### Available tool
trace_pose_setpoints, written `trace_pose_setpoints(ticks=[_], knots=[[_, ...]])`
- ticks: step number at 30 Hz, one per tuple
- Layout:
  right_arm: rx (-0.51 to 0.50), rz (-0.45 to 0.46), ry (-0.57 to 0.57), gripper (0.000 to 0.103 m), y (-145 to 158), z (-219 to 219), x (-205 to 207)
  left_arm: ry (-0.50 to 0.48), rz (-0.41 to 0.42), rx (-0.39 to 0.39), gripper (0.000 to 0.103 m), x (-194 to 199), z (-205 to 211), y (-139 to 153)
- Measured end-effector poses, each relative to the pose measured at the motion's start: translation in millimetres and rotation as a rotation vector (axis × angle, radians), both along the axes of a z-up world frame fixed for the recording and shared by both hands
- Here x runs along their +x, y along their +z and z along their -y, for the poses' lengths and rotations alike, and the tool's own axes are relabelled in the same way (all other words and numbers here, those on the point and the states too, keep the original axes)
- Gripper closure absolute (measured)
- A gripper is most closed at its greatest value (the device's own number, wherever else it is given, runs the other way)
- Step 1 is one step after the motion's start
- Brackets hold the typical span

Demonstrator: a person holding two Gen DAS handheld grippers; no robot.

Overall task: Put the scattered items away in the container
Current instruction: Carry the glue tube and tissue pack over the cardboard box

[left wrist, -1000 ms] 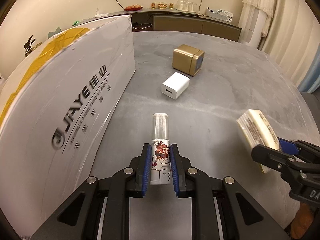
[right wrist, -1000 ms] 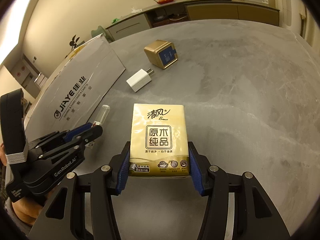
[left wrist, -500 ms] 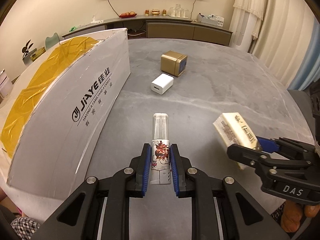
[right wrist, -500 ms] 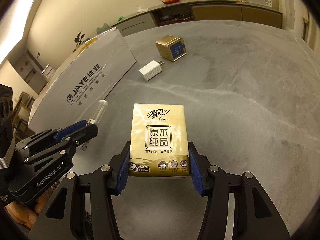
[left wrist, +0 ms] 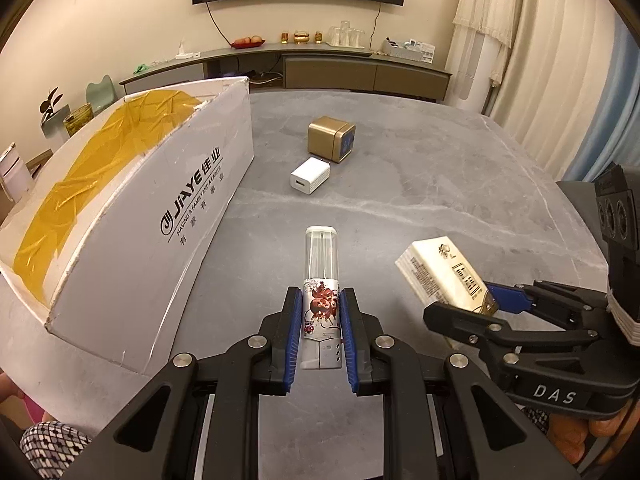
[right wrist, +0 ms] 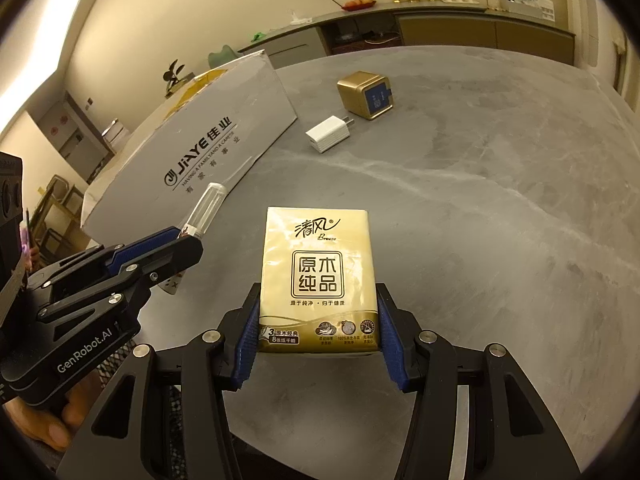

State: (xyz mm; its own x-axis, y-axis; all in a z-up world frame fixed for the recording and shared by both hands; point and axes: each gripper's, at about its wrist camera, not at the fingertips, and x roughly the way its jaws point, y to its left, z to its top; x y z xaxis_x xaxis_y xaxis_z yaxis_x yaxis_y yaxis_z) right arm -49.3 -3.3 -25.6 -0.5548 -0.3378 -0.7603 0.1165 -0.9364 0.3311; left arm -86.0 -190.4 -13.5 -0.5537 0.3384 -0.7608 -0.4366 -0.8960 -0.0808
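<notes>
Left gripper (left wrist: 320,332): my fingers (left wrist: 291,336) clamped on a bottle (left wrist: 321,280), printed label between the pads, clear cap pointing forward, held above the surface (left wrist: 440,184).
Right gripper (right wrist: 318,344): my fingers (right wrist: 245,340) clamped on a tissue pack (right wrist: 318,276), gold face up, also held off the surface.
Box (left wrist: 132,216): white, open-topped, yellow tape inside, just left of the bottle.
Charger (left wrist: 310,175): white, lying on the surface beyond the bottle.
Gold cube (left wrist: 331,139): just behind the charger, near the box's far corner.
</notes>
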Motion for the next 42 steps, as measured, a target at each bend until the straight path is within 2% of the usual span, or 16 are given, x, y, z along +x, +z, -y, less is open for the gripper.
trace_pose_setpoints(ticks=[25,33,42], knots=[[0.012,-0.086,0.049,0.048,36.9,24.9,14.5,0.021,-0.046,0.11,0.083,1.6,29.2,33.8],[0.033,-0.125,0.082,0.048,56.1,41.5,7.9,0.051,-0.057,0.154,0.083,-4.6,47.4,43.6],[0.044,-0.122,0.096,0.048,62.9,54.5,-7.4,0.086,-0.066,0.205,0.083,-14.5,69.0,51.4]])
